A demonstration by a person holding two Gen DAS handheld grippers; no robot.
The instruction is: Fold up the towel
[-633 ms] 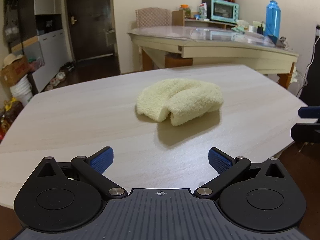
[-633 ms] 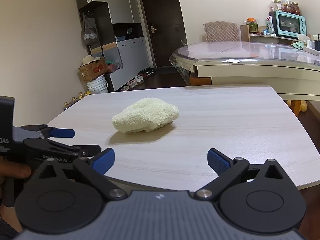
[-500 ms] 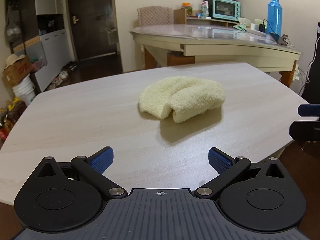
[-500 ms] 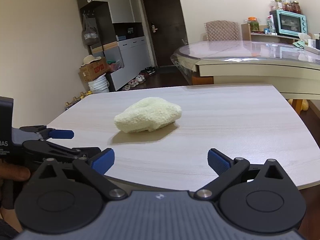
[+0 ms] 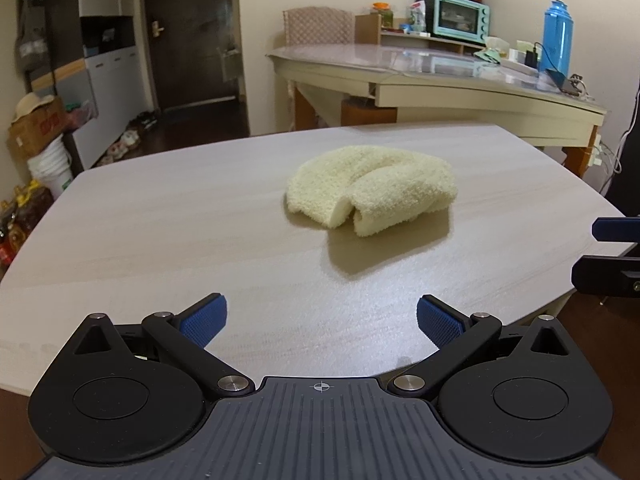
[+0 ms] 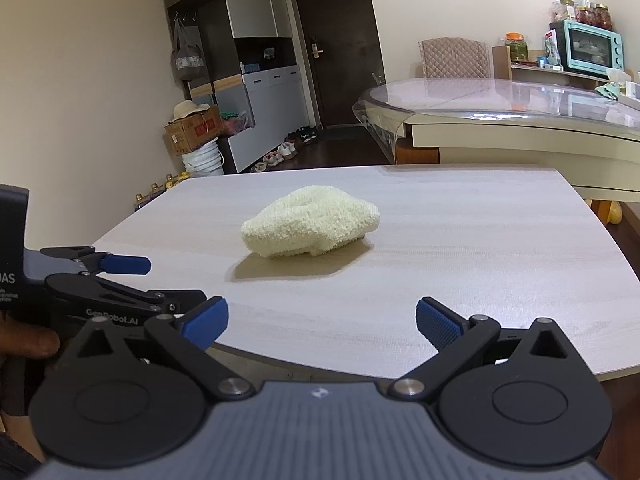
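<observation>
A pale yellow fluffy towel (image 5: 372, 190) lies crumpled in a loose heap near the middle of the light wood table (image 5: 160, 240); it also shows in the right wrist view (image 6: 310, 226). My left gripper (image 5: 321, 318) is open and empty over the table's near edge, well short of the towel. My right gripper (image 6: 321, 318) is open and empty, also short of the towel. The left gripper shows at the left of the right wrist view (image 6: 120, 276); the right gripper's fingers (image 5: 612, 228) show at the right edge of the left wrist view.
A second, glass-topped table (image 5: 440, 68) stands behind with a blue bottle (image 5: 556, 36) and a teal toaster oven (image 5: 460, 20). A padded chair (image 5: 318, 26), cabinets (image 6: 256, 80), boxes and buckets (image 6: 198, 144) line the room's far side.
Both grippers have moved slightly closer to the towel; it appears a little larger in both views. Both stay open. The towel has not moved.
</observation>
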